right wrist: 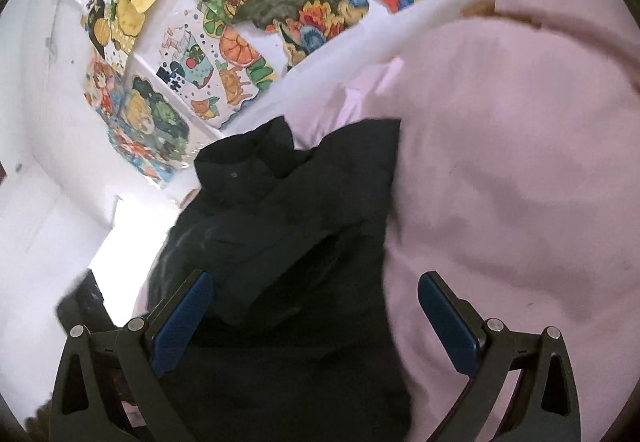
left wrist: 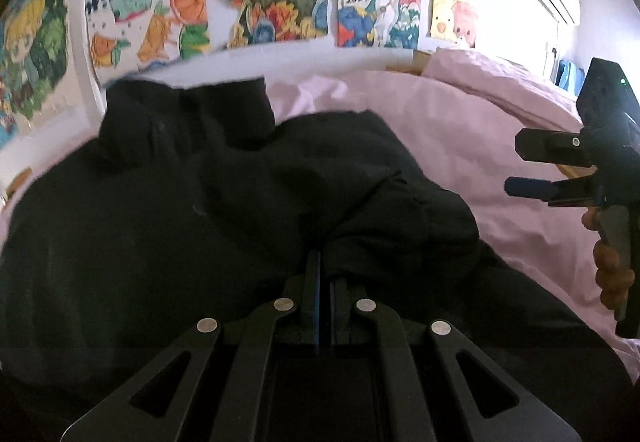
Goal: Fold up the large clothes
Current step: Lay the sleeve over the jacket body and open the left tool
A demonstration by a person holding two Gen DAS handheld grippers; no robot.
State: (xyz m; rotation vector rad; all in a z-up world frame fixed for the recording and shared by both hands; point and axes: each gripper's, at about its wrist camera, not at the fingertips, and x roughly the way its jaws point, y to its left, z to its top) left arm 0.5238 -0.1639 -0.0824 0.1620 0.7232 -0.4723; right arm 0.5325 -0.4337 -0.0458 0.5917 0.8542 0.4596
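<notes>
Folding a sleeve across the black jacket [left wrist: 160, 222] on the bed [left wrist: 460, 130]: my left gripper [left wrist: 324, 274] grasps fabric, my right gripper [right wrist: 312, 318] spread empty; next, release and smooth.

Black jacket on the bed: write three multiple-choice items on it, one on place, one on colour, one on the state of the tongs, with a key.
1. Where does the jacket lie?
A. on the pink bedding
B. on a wooden floor
C. on a hanger

2. What colour are the pads of the right tongs?
A. red
B. blue
C. white

3. How do the two tongs stand?
A. both open
B. left open, right shut
C. left shut on the jacket, right open

Key:
1 A, the pink bedding shows along the jacket's right side and beyond its collar.
2 B, blue pads line both fingers in the right wrist view.
3 C, the left tongs are closed with black fabric gathered at their tips, and the right tongs stand wide apart above the jacket.
</notes>
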